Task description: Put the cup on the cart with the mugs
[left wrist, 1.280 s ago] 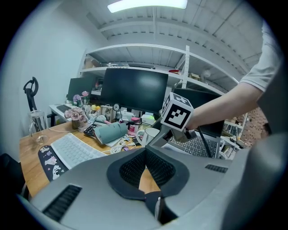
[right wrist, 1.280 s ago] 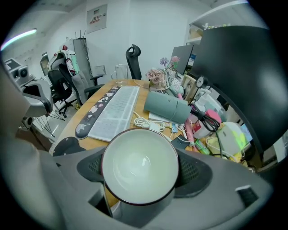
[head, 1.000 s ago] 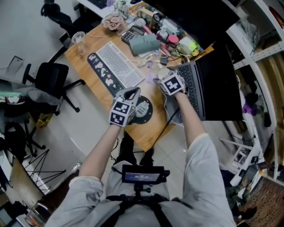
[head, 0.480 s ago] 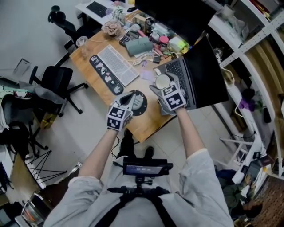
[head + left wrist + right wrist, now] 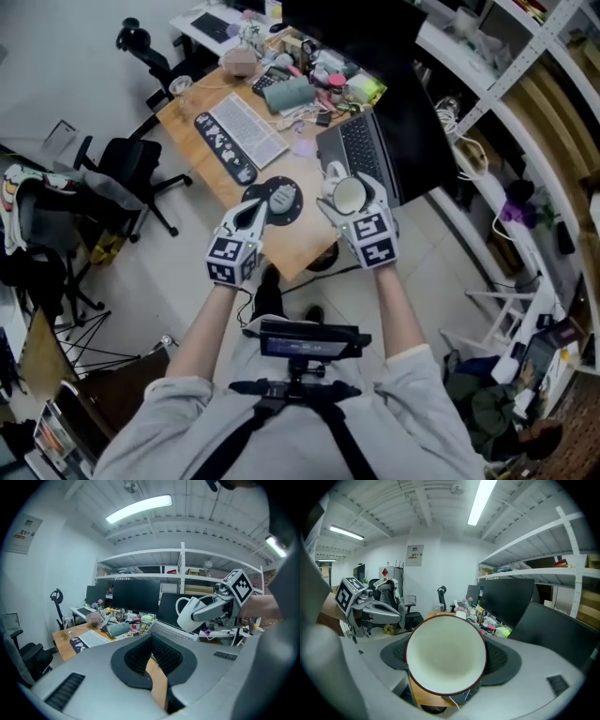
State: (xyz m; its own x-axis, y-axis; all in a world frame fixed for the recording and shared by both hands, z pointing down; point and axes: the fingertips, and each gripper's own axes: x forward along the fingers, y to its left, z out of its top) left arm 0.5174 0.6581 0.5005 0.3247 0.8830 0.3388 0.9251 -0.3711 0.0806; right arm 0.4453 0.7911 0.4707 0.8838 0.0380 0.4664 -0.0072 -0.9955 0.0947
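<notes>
As right gripper (image 5: 446, 660) clamps it, cup (image 5: 445, 654) between jaws, aloft.

Holds left arm (image 5: 212, 323) and right arm (image 5: 398, 309) out in front, side by side. Pinches a cup (image 5: 445, 656) in the right gripper (image 5: 351, 199). Seems to press the left gripper (image 5: 257, 206) jaws together, empty.

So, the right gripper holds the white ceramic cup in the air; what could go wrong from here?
The white ceramic cup is pinched only by the right gripper, near the open black laptop; a slip could drop it on that or the floor. The shut left gripper hangs close beside and might knock it.
</notes>
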